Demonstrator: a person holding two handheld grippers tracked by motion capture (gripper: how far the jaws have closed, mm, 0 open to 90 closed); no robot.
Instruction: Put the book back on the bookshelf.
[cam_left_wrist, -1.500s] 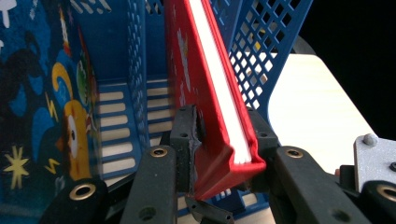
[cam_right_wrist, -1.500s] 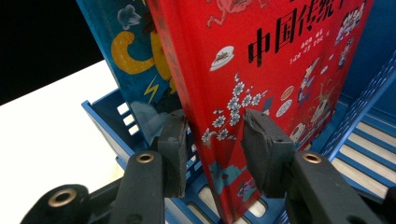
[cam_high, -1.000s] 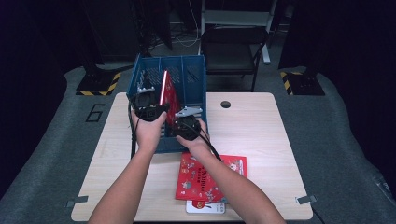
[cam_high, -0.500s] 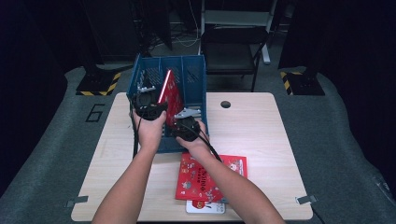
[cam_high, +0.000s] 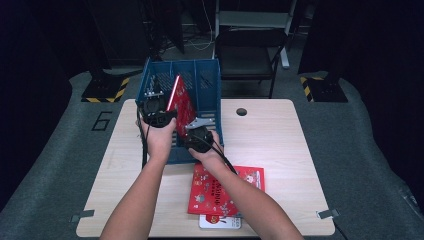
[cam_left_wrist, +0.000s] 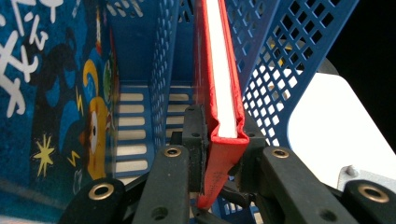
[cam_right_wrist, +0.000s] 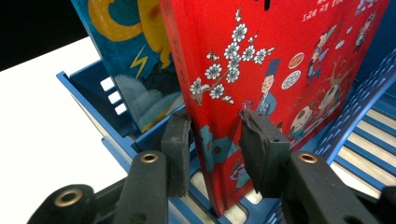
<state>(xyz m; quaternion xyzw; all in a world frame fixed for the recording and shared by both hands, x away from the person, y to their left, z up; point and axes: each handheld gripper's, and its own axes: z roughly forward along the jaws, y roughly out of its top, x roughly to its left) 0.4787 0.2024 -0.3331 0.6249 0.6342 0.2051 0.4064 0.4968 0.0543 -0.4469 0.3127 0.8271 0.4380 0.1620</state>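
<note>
Two tongs meet on one red book (cam_high: 181, 100) as we stand it tilted in the blue crate (cam_high: 207, 82) on the desk (cam_high: 280, 145). Our left tongs (cam_left_wrist: 219, 135), having just been closing, clamp its spine edge. Our right tongs (cam_right_wrist: 215, 140) straddle its lower corner; whether they press it, we cannot tell.

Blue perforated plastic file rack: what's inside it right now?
The blue perforated plastic file rack holds a red hardcover picture book leaning in a middle slot, with a blue illustrated book in the neighbouring slot. The slot floors beneath both books are covered.
</note>
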